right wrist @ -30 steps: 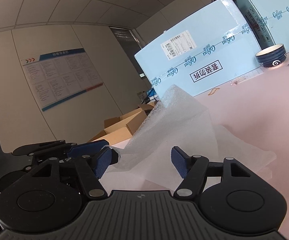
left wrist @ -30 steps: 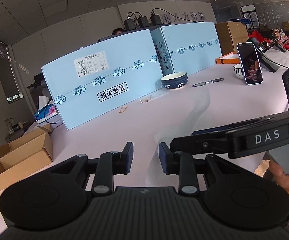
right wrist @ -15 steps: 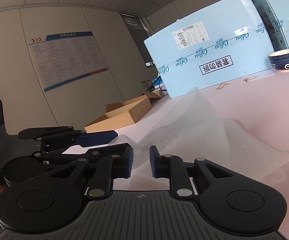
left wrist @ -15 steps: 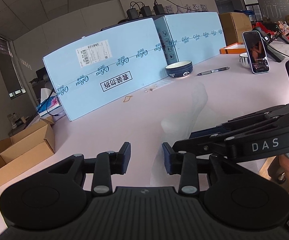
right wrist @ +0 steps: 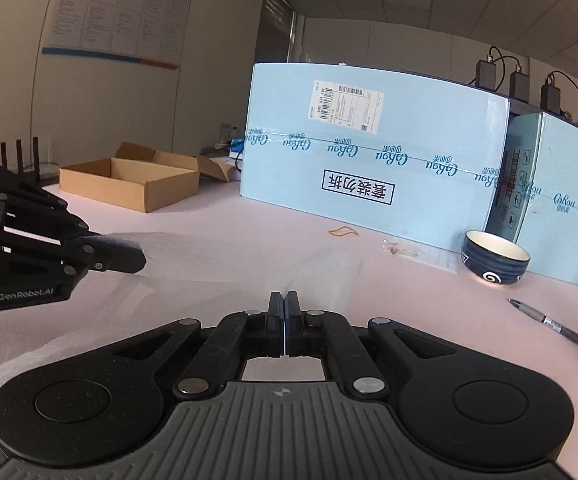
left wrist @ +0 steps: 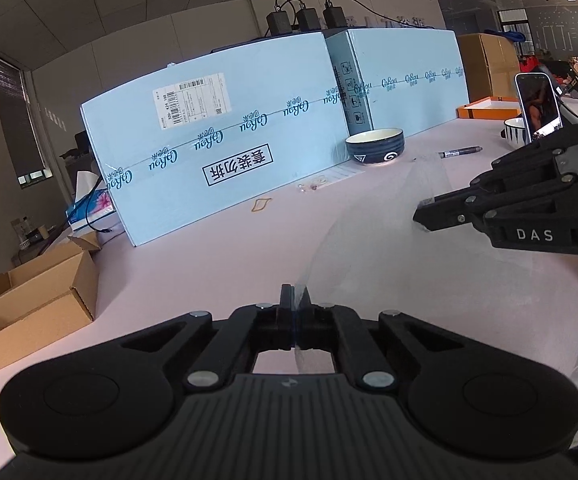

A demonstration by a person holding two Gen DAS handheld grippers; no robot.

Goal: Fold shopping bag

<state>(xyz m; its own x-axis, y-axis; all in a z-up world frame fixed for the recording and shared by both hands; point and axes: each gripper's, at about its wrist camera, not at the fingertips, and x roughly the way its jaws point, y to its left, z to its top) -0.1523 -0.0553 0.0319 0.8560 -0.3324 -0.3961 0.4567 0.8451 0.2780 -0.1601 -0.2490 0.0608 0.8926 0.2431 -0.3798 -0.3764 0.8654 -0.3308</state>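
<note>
The shopping bag (left wrist: 373,240) is thin, translucent white plastic, stretched above the pink table between both grippers. My left gripper (left wrist: 295,300) is shut on one edge of it. My right gripper (right wrist: 284,304) is shut on another edge of the bag (right wrist: 321,268). The right gripper shows in the left wrist view (left wrist: 423,216) at the right, also pinching the film. The left gripper shows in the right wrist view (right wrist: 139,258) at the left, with bag film by its tips.
Two large light-blue cartons (left wrist: 217,152) stand along the far side of the pink table (left wrist: 209,264). A dark bowl (left wrist: 375,146), a pen (left wrist: 461,152), a rubber band (left wrist: 261,204), a phone on a stand (left wrist: 537,106) and an open cardboard box (left wrist: 33,304) sit around.
Both grippers have closed from open onto the bag's edges. The bag, crumpled on the table before, is now pulled out taut between them.
</note>
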